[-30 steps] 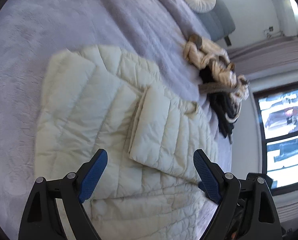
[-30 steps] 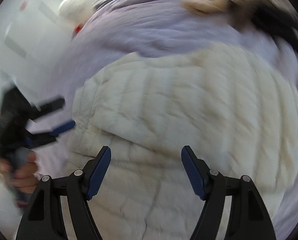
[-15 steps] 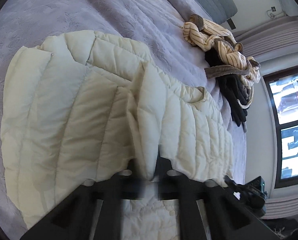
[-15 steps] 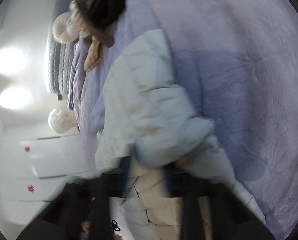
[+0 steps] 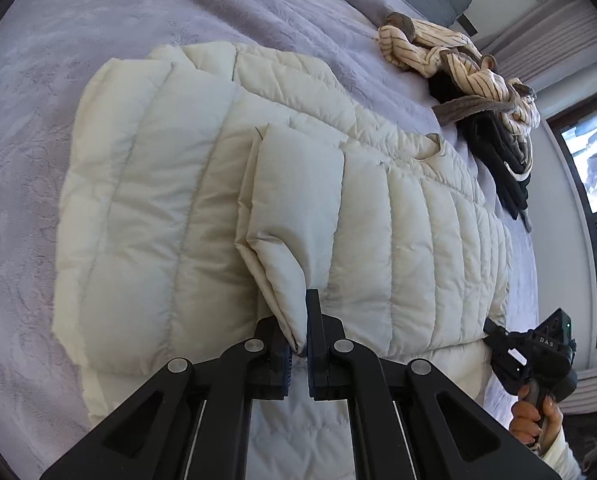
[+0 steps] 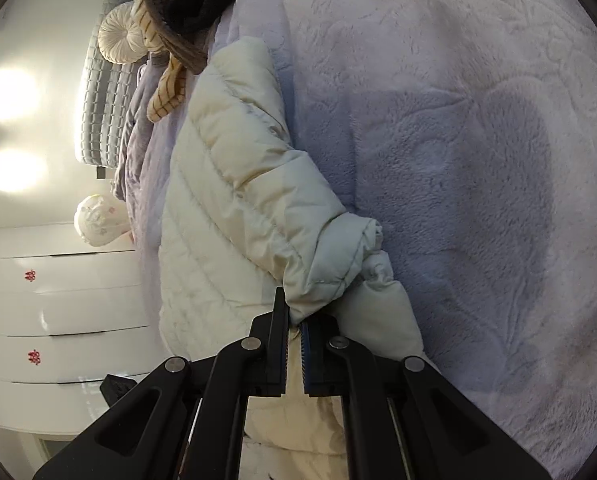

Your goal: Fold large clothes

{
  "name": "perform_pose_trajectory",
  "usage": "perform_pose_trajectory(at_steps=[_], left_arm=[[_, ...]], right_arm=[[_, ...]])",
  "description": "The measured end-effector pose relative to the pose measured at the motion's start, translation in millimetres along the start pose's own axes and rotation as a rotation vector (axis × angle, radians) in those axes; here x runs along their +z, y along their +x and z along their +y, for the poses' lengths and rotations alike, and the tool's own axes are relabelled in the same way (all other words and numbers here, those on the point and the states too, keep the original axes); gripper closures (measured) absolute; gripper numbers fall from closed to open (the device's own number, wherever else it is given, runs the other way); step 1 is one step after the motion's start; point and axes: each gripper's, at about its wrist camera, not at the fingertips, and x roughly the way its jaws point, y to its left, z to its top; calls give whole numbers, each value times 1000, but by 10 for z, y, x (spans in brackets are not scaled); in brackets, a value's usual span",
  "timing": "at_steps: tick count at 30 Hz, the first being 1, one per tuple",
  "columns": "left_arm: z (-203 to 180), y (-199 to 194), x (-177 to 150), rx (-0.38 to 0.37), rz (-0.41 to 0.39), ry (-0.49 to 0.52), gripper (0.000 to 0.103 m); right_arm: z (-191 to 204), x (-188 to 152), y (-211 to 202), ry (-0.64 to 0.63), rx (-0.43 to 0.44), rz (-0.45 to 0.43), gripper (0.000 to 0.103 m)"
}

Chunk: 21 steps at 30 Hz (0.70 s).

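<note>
My left tongs [image 5: 298, 344] pinch a sleeve fold of the cream puffer jacket [image 5: 170, 208] lying on the bed [image 5: 58, 40]; my right tongs [image 6: 296, 332] grip its bunched edge. I should lift both evenly and fold across.

I count one cream puffer jacket [image 5: 226, 200], one striped garment [image 5: 450, 56], one black garment [image 5: 506, 152], one round white cushion [image 6: 120, 40], and my two grippers [image 5: 298, 344] [image 6: 294, 332].
</note>
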Motion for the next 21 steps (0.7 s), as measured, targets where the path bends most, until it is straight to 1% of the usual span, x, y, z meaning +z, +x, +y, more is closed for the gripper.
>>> perform_pose_trajectory(at_steps=[5,8,9,12,14,16,18,19,20,21], left_arm=[[100,-222,13,68,1,22,97],[180,-452,18,149,-54,36,97],[202,-534,27,165,-75,39,97],[145,-632,92,150,-102,48,97],[-30,-535,147,150,-99,92,97],[-209,-385,172,196,-93,141,97],[-339,-176,175,252,-81,185,97],[-354,-64,168,282,-68,192,97],[-346,35,162,297,-48,185,97],[-309,99,156,293,-29,171,97]], right_arm=[[9,15,-4,-9,-12,1,98],[49,24,1,-23,-23,3,98],[52,23,-2,-24,-22,3,98],[77,22,4,-29,-22,6,98],[83,5,0,-35,-22,7,98],[112,-2,-8,-48,-24,15,97],[194,-22,-26,-83,-47,39,93],[240,-35,-39,-108,-58,56,93],[319,-51,-61,-150,-64,85,93],[424,-68,-111,-207,-58,115,92]])
